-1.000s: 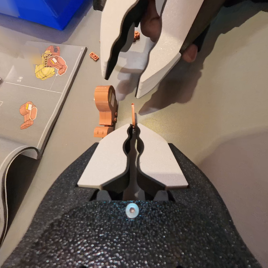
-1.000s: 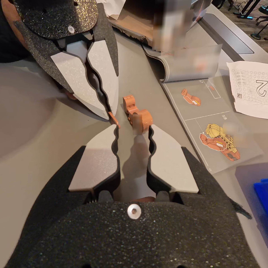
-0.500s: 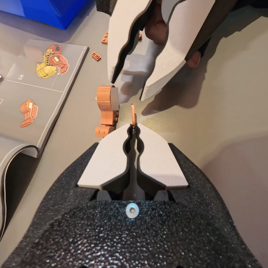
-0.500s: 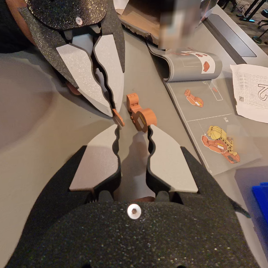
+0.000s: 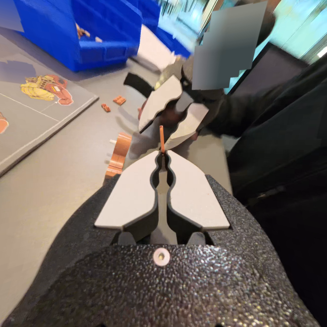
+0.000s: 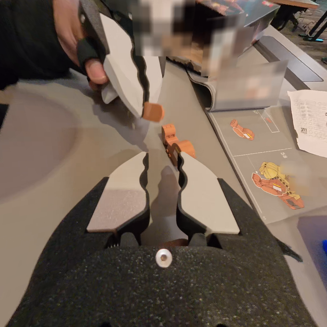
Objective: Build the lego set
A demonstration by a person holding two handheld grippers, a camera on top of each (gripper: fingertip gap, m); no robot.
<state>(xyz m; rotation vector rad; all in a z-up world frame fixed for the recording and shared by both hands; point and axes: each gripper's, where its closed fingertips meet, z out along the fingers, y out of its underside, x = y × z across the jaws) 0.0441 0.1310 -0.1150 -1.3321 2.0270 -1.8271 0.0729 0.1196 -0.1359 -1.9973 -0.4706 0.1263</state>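
The left tool (image 5: 162,151) pinched a thin flat orange plastic tile (image 5: 161,137) by its edge; it could slip. The right tool (image 6: 161,155) gaped empty beside the orange brick arm assembly (image 6: 177,145).

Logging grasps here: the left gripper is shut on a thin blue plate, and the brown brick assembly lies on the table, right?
Not blue: the thin plate in the left gripper is orange-brown, as the right wrist view shows. The brown brick assembly does lie on the table.

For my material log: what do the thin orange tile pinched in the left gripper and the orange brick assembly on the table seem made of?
Thin orange tile: apparently hard moulded plastic, smooth and satin, with crisp edges. Orange brick assembly: apparently the same plastic, slightly glossy, with highlights on its curved part and small studs along its side.
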